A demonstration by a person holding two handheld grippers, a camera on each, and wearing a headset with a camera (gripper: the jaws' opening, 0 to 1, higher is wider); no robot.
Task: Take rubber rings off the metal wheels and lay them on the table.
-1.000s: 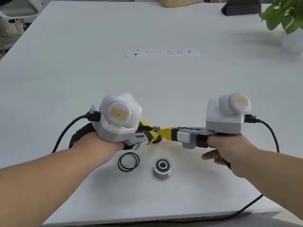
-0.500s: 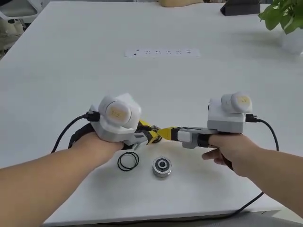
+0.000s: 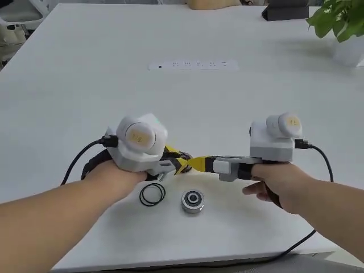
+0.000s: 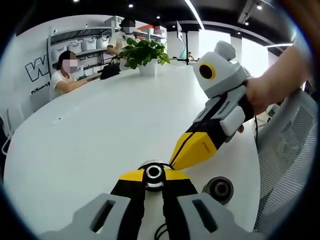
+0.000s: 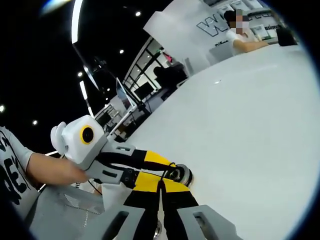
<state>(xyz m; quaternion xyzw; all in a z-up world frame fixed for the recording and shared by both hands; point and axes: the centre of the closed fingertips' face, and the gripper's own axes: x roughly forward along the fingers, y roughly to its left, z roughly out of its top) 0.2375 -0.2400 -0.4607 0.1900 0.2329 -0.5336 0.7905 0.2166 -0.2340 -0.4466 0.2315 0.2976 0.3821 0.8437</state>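
Note:
My left gripper (image 3: 182, 161) (image 4: 153, 181) is shut on a small metal wheel (image 4: 153, 172) (image 5: 182, 175), held just above the white table (image 3: 187, 108). From the right, my right gripper (image 3: 197, 164) (image 5: 163, 184) meets that wheel, jaws pressed together at its rim. A thin black rubber ring (image 5: 172, 165) loops from those jaws to the wheel. A second metal wheel (image 3: 193, 201) (image 4: 218, 189) lies flat on the table below the jaws. Two loose black rubber rings (image 3: 152, 194) lie overlapping to its left.
A white power strip (image 3: 192, 65) lies farther back on the table. A potted plant (image 3: 336, 23) stands at the far right corner, and a dark box (image 3: 287, 11) sits at the back edge. Cables (image 3: 79, 162) trail from both grippers. People sit at the table's far end.
The view has shifted slightly. Both grippers stay joined at the held wheel, with no clear move.

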